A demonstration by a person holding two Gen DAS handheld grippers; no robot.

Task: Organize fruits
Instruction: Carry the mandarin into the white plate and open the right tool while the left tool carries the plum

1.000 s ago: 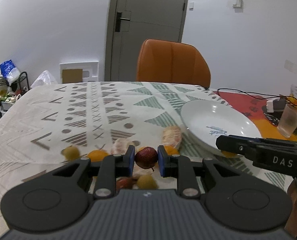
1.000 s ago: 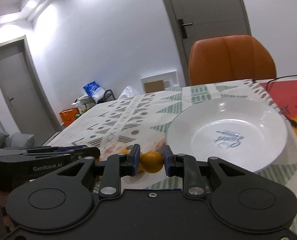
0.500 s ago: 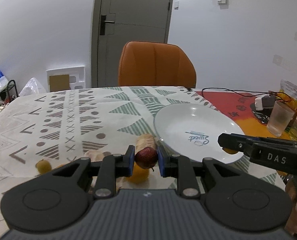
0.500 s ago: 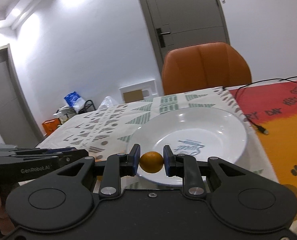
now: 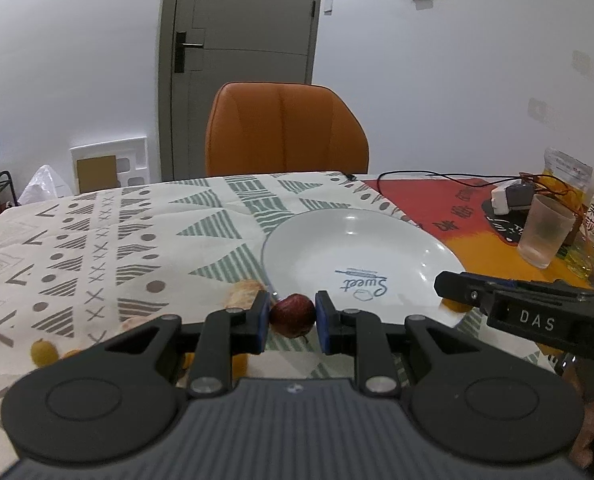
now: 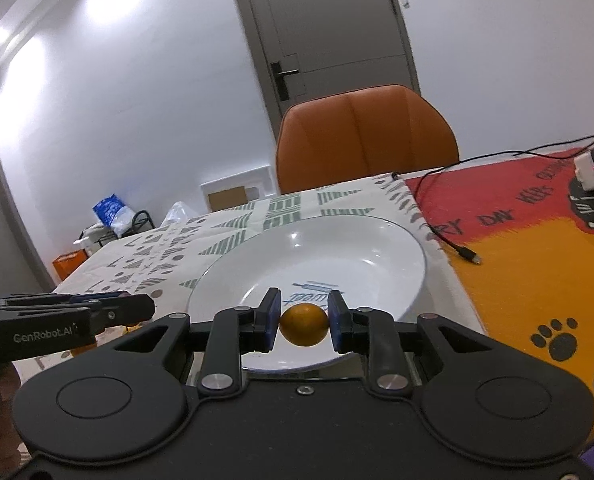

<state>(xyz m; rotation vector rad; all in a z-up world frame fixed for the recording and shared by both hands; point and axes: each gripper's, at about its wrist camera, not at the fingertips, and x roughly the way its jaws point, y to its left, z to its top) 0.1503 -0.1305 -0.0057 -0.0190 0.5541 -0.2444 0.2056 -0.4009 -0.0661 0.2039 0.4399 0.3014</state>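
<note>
My left gripper (image 5: pixel 292 316) pinches a small dark red fruit (image 5: pixel 293 314) between its blue pads, jaws pressed against both its sides. It hangs just at the near left rim of the white plate (image 5: pixel 361 248), which sits on the patterned tablecloth (image 5: pixel 97 240) covering the table. Below and to the left of that gripper, loose fruit lies on the cloth: a small yellow fruit (image 5: pixel 43 352) and a peeled citrus piece (image 5: pixel 243 294) just beside the plate's rim.

My right gripper (image 6: pixel 304 324) pinches a small orange fruit (image 6: pixel 304 324), jaws closed on it, holding it over the near part of the plate (image 6: pixel 369 248), in front of the blue printed lettering (image 6: pixel 311 295). Whether the orange touches the plate I cannot tell.

Beyond the table stands an orange chair (image 5: pixel 285 128). To the right, on a red and orange mat (image 6: pixel 537 248), stands a frosted cup (image 5: pixel 545 232), with a black cable (image 6: pixel 449 236) lying nearby.
</note>
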